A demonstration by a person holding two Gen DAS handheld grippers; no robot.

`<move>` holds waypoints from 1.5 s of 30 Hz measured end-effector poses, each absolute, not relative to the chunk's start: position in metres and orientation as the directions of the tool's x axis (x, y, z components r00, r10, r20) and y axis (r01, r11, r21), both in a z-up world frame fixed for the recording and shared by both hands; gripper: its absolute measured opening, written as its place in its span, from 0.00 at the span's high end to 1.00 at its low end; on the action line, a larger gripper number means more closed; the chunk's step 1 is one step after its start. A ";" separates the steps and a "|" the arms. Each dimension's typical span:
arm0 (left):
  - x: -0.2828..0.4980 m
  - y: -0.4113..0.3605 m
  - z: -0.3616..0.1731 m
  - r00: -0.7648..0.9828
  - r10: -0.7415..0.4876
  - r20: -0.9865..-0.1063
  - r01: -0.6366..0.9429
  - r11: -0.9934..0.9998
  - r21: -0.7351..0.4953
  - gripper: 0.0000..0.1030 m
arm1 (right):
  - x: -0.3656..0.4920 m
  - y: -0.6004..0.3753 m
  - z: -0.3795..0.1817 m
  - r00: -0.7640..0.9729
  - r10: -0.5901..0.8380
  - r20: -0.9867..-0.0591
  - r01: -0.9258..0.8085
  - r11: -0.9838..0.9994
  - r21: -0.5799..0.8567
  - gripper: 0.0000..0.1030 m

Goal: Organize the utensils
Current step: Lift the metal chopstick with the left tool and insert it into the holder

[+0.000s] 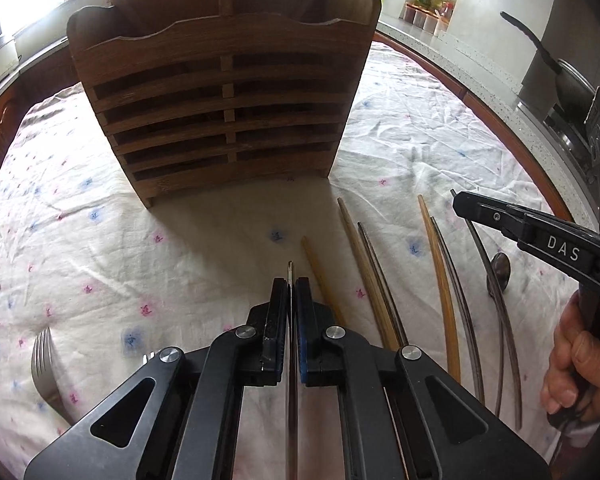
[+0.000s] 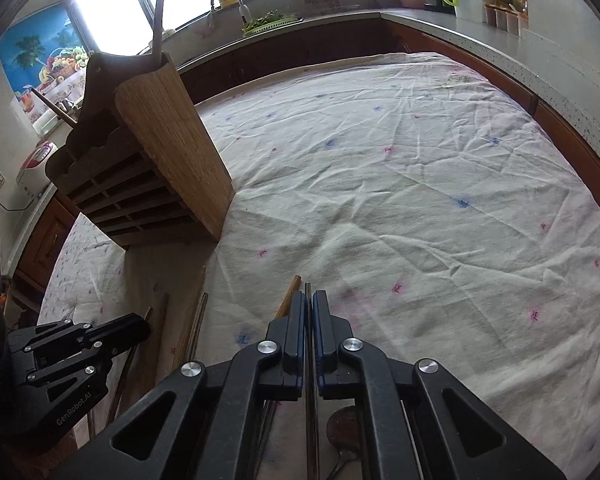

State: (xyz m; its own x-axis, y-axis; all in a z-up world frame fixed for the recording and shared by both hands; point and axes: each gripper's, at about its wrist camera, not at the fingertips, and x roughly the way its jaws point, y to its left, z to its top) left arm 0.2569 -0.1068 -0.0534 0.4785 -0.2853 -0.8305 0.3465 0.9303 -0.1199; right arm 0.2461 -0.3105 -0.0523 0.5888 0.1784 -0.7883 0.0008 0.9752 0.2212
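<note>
Pickup step: left gripper point(image 1: 291, 286) clenched on a thin metal utensil point(image 1: 290, 270), right gripper point(image 2: 309, 300) on a metal chopstick point(image 2: 307, 289), both low over tablecloth point(image 2: 380, 160); next prob lift w/o slipping, carry to wooden holder point(image 1: 220, 100).

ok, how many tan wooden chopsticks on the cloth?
3 tan wooden chopsticks: one right beside the left gripper, one just right of it, one further right by the right gripper. Others may hide under grippers.
</note>
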 end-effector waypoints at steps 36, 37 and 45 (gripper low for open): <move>0.146 -0.001 0.090 0.661 -0.515 -0.546 0.377 0.857 -0.353 0.97 | 0.130 -0.285 0.103 0.786 0.305 -0.538 -0.197 0.948 0.250 0.96; 0.146 0.000 0.092 0.665 -0.515 -0.541 0.377 0.856 -0.353 0.97 | 0.130 -0.285 0.104 0.788 0.307 -0.534 -0.200 0.948 0.249 0.96; 0.148 0.004 0.114 0.709 -0.502 -0.496 0.380 0.864 -0.332 0.97 | 0.135 -0.281 0.121 0.809 0.315 -0.496 -0.221 0.945 0.240 0.96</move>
